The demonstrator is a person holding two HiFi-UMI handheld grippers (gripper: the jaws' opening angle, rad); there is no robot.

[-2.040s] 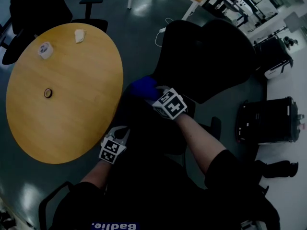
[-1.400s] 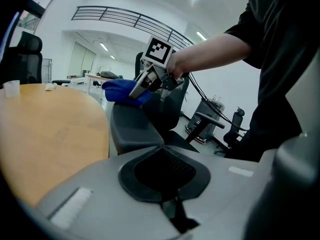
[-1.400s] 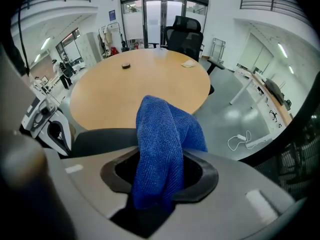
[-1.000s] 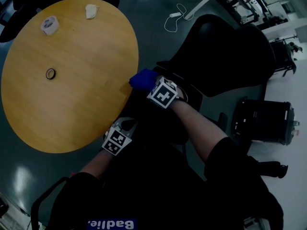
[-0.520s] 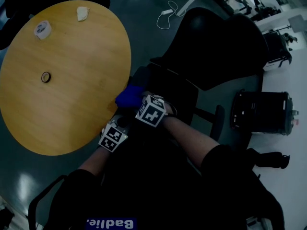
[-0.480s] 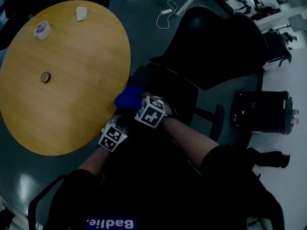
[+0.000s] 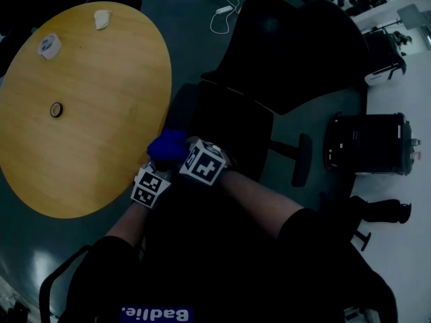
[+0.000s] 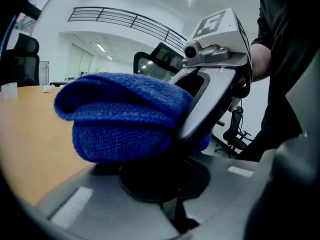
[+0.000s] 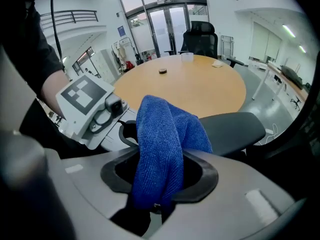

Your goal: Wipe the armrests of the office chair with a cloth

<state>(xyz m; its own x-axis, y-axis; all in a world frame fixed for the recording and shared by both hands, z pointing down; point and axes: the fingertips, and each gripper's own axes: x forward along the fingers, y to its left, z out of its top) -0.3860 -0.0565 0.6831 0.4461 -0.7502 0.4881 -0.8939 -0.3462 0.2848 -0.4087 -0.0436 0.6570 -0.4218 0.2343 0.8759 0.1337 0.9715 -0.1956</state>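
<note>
Head view, cloth: the blue cloth [image 7: 167,145] is bunched at about 8 o'clock from the chair [image 7: 296,52] seat, just beside the edge of the round tabletop [image 7: 81,113].
Head view, grippers: the right gripper [image 7: 183,155] meets the cloth from its 4 o'clock. The left gripper [image 7: 156,177] sits close by at its 6 o'clock.
Head view, under the cloth: too dark to tell what it rests on.
Head view, far armrest [image 7: 301,160]: at the seat's 3 o'clock, bare, well apart from both grippers.
Left gripper view, jaws: together, with nothing between them. The cloth fills 12 o'clock just ahead, with the right gripper reaching in from 2 o'clock.
Right gripper view, jaws: clamped on the cloth, which stands up folded from between them.
Right gripper view, near armrest [image 9: 235,126]: its dark pad runs out from behind the cloth toward 3 o'clock.
Step in hand: most likely wiping the tabletop-side armrest.
Next move: press the cloth flat on that pad and draw it along its length with a firm grip. The far armrest would follow.
</note>
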